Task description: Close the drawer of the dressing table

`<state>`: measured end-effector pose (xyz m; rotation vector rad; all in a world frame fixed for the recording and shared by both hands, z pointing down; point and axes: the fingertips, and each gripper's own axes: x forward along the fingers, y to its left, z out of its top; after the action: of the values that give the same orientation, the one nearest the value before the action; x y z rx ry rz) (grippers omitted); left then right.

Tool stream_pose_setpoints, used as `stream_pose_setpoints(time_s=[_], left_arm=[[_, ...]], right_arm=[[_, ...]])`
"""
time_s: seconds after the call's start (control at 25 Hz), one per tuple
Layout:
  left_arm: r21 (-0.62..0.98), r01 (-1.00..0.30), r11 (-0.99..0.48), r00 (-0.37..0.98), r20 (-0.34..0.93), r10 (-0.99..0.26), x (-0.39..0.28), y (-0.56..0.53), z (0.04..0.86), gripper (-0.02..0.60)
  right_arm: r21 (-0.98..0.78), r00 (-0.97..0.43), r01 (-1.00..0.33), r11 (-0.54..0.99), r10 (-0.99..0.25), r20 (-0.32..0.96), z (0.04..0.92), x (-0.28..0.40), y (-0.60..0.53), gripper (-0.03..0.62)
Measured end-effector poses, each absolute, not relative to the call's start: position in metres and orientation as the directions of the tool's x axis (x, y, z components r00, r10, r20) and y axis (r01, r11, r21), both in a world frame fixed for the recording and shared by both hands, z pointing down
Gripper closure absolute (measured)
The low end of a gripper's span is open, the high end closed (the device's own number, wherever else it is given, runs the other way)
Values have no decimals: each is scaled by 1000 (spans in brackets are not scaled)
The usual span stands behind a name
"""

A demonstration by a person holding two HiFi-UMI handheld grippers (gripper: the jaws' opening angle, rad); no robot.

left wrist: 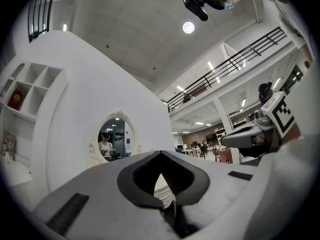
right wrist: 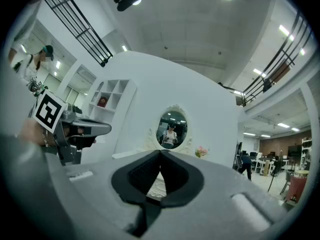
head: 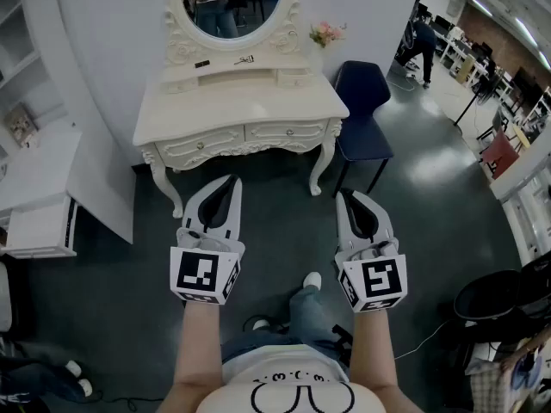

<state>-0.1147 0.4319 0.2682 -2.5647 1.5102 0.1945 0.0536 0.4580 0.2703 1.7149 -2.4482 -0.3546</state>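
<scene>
Left gripper (head: pixel 229 181) and right gripper (head: pixel 344 194), each a white two-jaw tool with a marker cube at its back, are held side by side in front of the dressing table (head: pixel 241 110). I see both sets of jaws closed tip to tip, with nothing between them. In the left gripper view the tips (left wrist: pixel 160 153) meet in a point, and only a sliver of the pale table shows through the gap behind them. The right gripper view shows the same at its tips (right wrist: pixel 160 151).

Both bare forearms reach straight forward from the body, roughly parallel and apart. Each hand sits behind its marker cube. Both tools aim at the dressing table's front. The right one lies about level, and the left one has its nose raised a little. Both hang over the dark floor, short of the table's front edge and touching nothing.

The dressing table is cream with carved legs. An oval mirror (head: pixel 231 3) stands on its back, reflecting a standing person. Its left front drawer (head: pixel 200 144) and right front drawer (head: pixel 288 132) sit under the tabletop, facing the grippers. From the head view both fronts look flush with the frame, though I cannot be sure. Pink flowers (head: pixel 325 33) sit at the table's back right corner. A dark blue chair (head: pixel 362 110) stands just beside the table's right end. A white shelf unit (head: pixel 39 188) stands off the table's left end.
</scene>
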Motion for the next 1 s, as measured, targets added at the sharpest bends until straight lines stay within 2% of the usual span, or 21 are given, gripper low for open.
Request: stream_pose_setpoints(time_s=[0.44, 0.72, 1.0], left_arm=[[-50, -881, -471, 472, -166, -866, -115, 352, 283, 584], [-36, -889, -457, 457, -138, -879, -106, 260, 297, 584], [-41, -884, -465, 467, -103, -878, -69, 156, 291, 584]], right_arm=[[212, -331, -925, 315, -942, -46, 280, 60, 373, 595], [230, -375, -902, 366, -927, 2, 299, 61, 284, 595], [199, -386, -902, 384, -922, 31, 298, 92, 175, 595]])
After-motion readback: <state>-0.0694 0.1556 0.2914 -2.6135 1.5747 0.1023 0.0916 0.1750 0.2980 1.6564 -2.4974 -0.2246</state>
